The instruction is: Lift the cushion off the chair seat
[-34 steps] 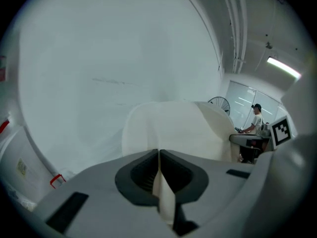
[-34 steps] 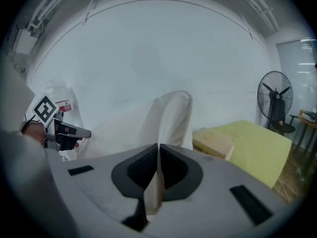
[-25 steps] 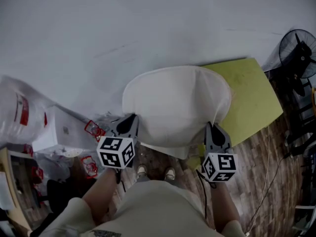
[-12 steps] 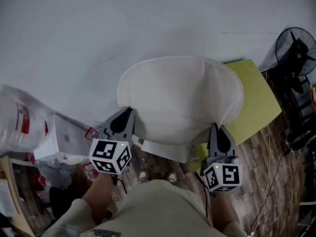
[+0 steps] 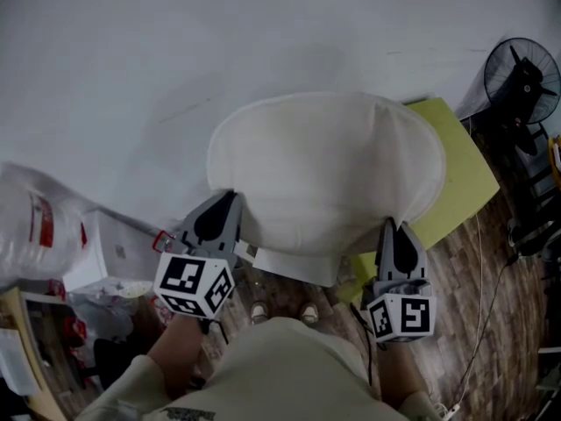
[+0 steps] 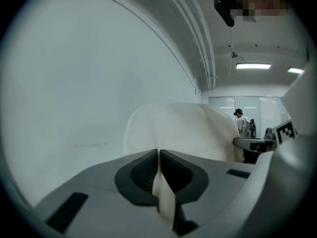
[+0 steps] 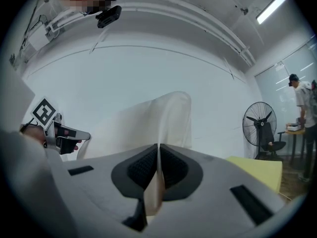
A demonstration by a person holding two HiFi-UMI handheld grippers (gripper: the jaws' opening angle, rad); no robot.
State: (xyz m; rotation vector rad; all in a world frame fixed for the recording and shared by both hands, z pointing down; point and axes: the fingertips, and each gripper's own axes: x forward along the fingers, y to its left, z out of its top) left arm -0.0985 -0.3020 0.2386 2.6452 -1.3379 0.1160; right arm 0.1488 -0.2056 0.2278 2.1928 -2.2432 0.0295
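A white cushion (image 5: 324, 165) hangs in the air, held by its near edge on both sides. My left gripper (image 5: 226, 200) is shut on the cushion's left corner, and a fold of white fabric (image 6: 161, 182) is pinched between its pads. At the right corner, my right gripper (image 5: 399, 228) is shut on the cushion too, with fabric (image 7: 156, 180) squeezed between its pads. The cushion (image 6: 178, 128) rises in front of both cameras (image 7: 153, 115). The yellow-green seat (image 5: 456, 182) lies below and to the right, partly hidden by the cushion.
A black standing fan (image 5: 524, 82) is at the far right. Plastic bags (image 5: 35, 217) and a white box (image 5: 110, 239) crowd the left. A cable (image 5: 478, 323) runs over the wooden floor. A white wall stands ahead. A person (image 7: 302, 98) stands far off.
Both grippers have gone up with the cushion. It now looks larger and wider in the head view and covers more of the yellow-green seat.
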